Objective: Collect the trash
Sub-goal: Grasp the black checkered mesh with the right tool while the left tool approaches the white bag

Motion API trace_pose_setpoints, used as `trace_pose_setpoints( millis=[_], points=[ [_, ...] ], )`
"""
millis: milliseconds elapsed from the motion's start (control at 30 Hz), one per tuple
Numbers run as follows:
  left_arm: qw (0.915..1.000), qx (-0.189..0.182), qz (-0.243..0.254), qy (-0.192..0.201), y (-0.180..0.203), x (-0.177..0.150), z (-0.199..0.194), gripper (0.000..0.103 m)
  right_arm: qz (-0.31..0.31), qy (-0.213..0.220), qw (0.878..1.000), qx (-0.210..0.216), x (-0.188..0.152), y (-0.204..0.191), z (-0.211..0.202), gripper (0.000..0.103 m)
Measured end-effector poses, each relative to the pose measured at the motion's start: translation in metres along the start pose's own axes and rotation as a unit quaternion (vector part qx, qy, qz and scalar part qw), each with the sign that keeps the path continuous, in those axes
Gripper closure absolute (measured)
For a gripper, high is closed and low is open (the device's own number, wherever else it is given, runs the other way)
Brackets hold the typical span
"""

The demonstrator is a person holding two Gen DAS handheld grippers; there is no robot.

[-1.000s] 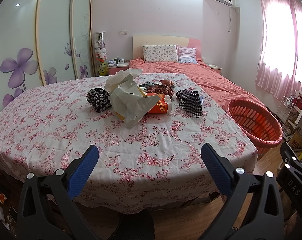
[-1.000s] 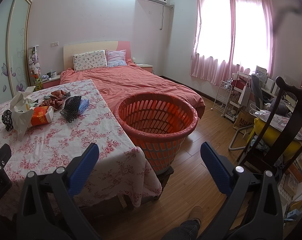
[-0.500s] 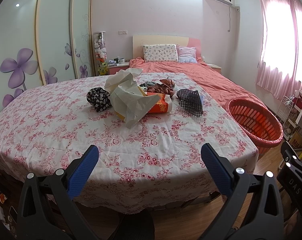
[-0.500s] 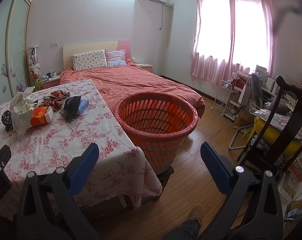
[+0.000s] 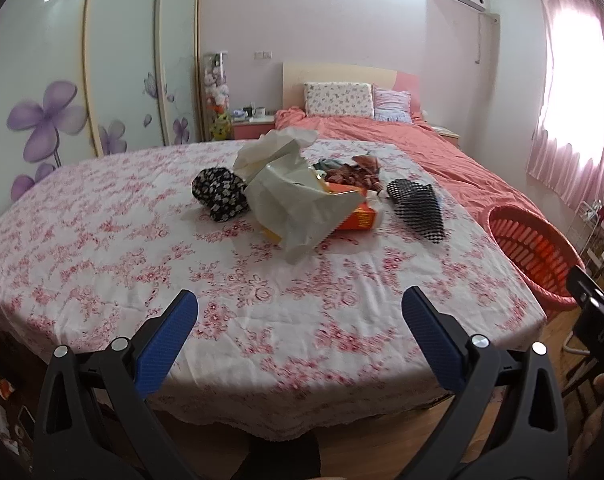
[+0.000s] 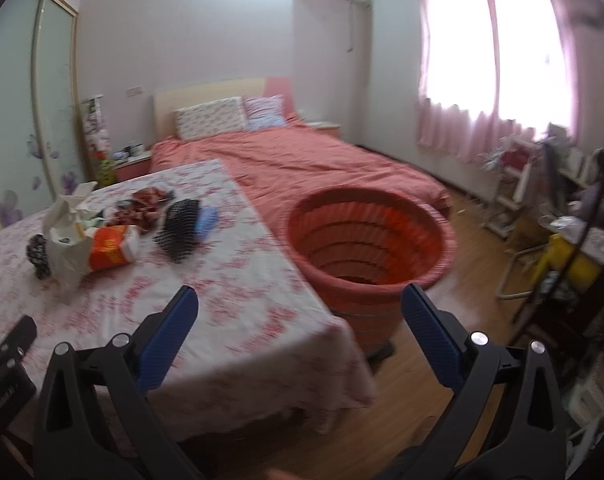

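A pile of trash lies on the flowered tablecloth [image 5: 121,264]: crumpled white paper [image 5: 289,196], an orange packet [image 5: 358,216], a black flowered ball [image 5: 219,194], a black mesh piece [image 5: 418,208] and reddish scraps [image 5: 350,176]. The paper [image 6: 65,248], orange packet [image 6: 109,248] and mesh [image 6: 179,228] also show in the right wrist view. A red slotted basket [image 6: 366,236] stands on the floor right of the table [image 5: 530,248]. My left gripper [image 5: 299,316] is open and empty above the table's near edge. My right gripper [image 6: 299,312] is open and empty near the table's corner and the basket.
A bed with a salmon cover [image 6: 310,160] lies behind the table. A wardrobe with flower doors [image 5: 61,80] lines the left wall. A dark chair [image 6: 582,240], a white rack [image 6: 514,184] and cluttered shelves stand at the right on the wooden floor [image 6: 442,312].
Both grippers have moved forward and up toward the table. The right wrist view has turned left and tilted down, so the basket sits more central. Both stay open.
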State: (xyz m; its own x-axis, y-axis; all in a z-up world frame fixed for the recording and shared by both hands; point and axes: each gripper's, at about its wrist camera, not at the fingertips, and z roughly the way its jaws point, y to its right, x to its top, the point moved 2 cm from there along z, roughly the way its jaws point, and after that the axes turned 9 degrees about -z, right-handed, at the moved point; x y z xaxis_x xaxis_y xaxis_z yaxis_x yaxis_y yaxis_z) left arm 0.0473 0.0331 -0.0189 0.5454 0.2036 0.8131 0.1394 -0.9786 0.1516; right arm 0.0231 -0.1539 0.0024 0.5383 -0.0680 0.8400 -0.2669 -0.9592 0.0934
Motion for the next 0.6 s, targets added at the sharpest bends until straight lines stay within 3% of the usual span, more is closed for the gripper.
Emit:
trace_pose_setpoints(
  millis=[67, 133, 300, 400, 500, 600],
  points=[
    [0.9999, -0.002, -0.009, -0.008, -0.008, 0.005, 0.008, 0.002, 0.003, -0.007, 1.000, 0.022, 0.007, -0.007, 0.012, 0.007],
    [0.9999, -0.001, -0.012, -0.011, -0.014, 0.009, 0.013, 0.002, 0.000, -0.013, 0.999, 0.040, 0.015, -0.018, 0.027, 0.016],
    [0.9999, 0.005, -0.013, -0.006, -0.026, 0.022, 0.027, 0.002, -0.010, -0.026, 0.997, 0.074, 0.036, -0.044, 0.065, 0.021],
    [0.9998, 0.008, -0.016, -0.007, -0.031, 0.028, 0.035, 0.002, -0.021, -0.041, 0.995, 0.091, 0.044, -0.060, 0.088, 0.031],
    [0.9997, 0.009, -0.020, -0.013, -0.036, 0.031, 0.044, 0.002, -0.022, -0.066, 0.991, 0.113, 0.049, -0.076, 0.119, 0.041],
    [0.9993, 0.010, -0.031, -0.019, -0.044, 0.034, 0.051, 0.002, -0.009, -0.090, 0.988, 0.124, 0.048, -0.080, 0.141, 0.045]
  ],
)
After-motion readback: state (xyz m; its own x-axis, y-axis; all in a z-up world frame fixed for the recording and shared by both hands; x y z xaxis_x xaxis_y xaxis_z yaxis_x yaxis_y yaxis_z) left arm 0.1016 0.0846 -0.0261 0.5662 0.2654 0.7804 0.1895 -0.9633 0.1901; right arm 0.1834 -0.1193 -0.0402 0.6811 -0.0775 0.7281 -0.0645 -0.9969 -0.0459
